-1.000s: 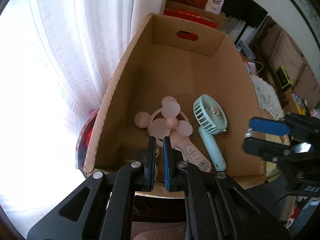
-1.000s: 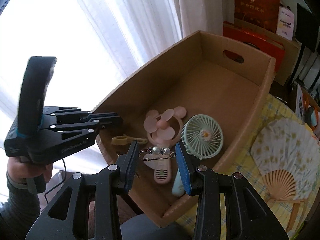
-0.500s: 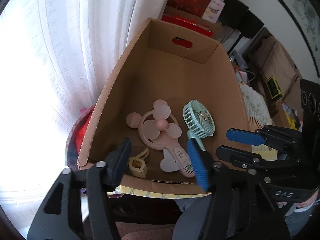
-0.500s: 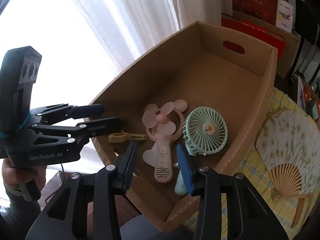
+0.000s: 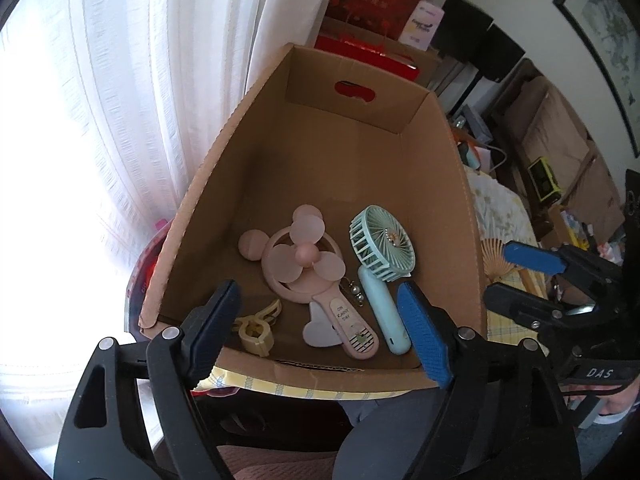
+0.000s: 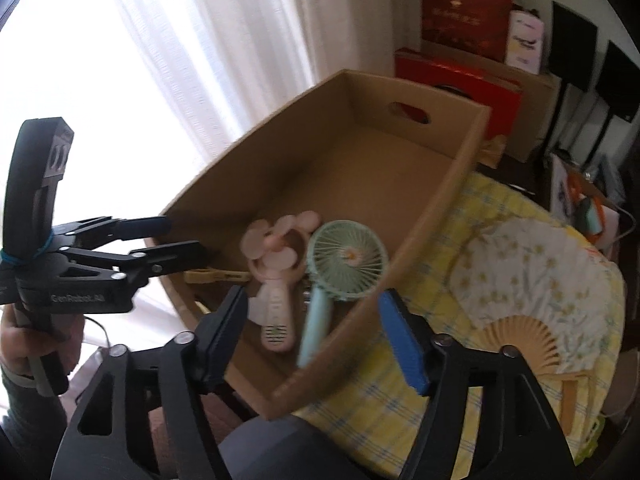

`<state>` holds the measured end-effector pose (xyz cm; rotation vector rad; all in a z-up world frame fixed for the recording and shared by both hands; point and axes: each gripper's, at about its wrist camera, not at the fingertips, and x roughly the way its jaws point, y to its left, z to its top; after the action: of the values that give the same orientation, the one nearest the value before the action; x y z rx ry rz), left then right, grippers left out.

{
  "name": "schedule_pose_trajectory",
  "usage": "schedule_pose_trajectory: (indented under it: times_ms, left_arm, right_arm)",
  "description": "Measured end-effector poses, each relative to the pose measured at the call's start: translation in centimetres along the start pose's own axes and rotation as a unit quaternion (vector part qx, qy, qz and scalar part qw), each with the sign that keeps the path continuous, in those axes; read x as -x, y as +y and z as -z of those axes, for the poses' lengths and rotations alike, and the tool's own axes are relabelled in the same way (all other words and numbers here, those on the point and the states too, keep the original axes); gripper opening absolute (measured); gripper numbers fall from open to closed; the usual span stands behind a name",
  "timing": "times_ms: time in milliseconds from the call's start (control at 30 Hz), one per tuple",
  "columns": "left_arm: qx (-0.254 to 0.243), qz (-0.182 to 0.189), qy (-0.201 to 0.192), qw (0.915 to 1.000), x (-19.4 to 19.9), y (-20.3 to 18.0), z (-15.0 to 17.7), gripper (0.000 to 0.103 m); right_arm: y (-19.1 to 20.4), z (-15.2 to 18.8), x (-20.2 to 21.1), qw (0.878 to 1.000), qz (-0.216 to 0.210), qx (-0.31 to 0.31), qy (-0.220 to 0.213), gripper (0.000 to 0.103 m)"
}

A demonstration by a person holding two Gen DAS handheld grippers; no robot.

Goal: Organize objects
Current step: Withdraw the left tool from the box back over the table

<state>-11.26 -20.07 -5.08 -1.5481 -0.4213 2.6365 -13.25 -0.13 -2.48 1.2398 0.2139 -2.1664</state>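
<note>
- A paper folding fan [image 6: 532, 280] lies spread flat on a yellow checked cloth [image 6: 400, 392], just outside the right wall of a cardboard box [image 6: 456, 184]; judged from what is left out, it is the next thing to put away
- Its wooden ribs [image 6: 516, 340] gather at the near end, so the handle points toward the camera and the white flowered leaf opens away; its long axis runs near to far
- In the right wrist view the fan sits ahead and to the right of the right gripper [image 6: 316, 332], which is the nearer one; the left gripper [image 6: 176, 236] hovers over the box's far left edge
- Right gripper: its jaws have just been opening and stand wide with nothing between them
- Left gripper [image 5: 316, 320]: its jaws have just been opening too, nothing held; a beige hair clip [image 5: 258, 326] lies in the box below
- Already in the box: a pink handheld fan [image 5: 308, 276], a green handheld fan [image 5: 380, 264] and a small pearl pin [image 5: 356, 292] between their handles
</note>
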Motion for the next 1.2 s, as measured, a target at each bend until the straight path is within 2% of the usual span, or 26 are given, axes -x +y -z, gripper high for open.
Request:
schedule_pose_trajectory:
  times_ms: [67,100,133,333,400,467,567,900,1200]
  left_arm:
    - [-0.004,-0.002,0.001,1.0,-0.1,-0.3,0.1,0.082]
    - [-0.005,-0.002,0.0,1.0,-0.2,-0.5,0.2,0.09]
    - [-0.006,-0.001,-0.002,1.0,-0.2,-0.8,0.2,0.091]
    - [-0.017,-0.003,-0.002,0.9998,-0.4,-2.1,0.5,0.091]
    - [-0.021,0.001,-0.004,0.9998,-0.3,-2.6,0.5,0.091]
    - [-0.024,0.006,-0.008,0.9997,-0.1,-3.0,0.6,0.092]
    - [-0.036,0.005,-0.016,0.9992,0.2,-4.0,0.6,0.102]
    - [-0.07,0.015,-0.01,0.9974,0.0,-8.2,0.8,0.102]
    - [-0.101,0.05,-0.009,0.9936,-0.2,-12.5,1.3,0.103]
  right_arm:
    - [-0.7,0.2,0.4,1.0,0.001,-0.009,-0.004,0.081]
    - [-1.1,0.3,0.6,1.0,0.0,-0.015,-0.005,0.082]
    - [-1.4,0.4,0.7,1.0,-0.001,-0.021,-0.005,0.082]
    - [-3.0,0.9,1.4,0.999,0.02,-0.042,-0.01,0.09]
    - [-3.5,1.1,1.7,0.998,0.03,-0.047,-0.013,0.099]
    - [-4.0,1.3,2.0,0.998,0.033,-0.051,-0.017,0.103]
    - [-4.7,1.6,2.5,0.997,0.042,-0.057,-0.019,0.103]
    - [-8.0,3.4,5.3,0.993,0.078,-0.083,-0.028,0.103]
    - [-13.7,7.0,8.2,0.983,0.104,-0.145,-0.04,0.103]
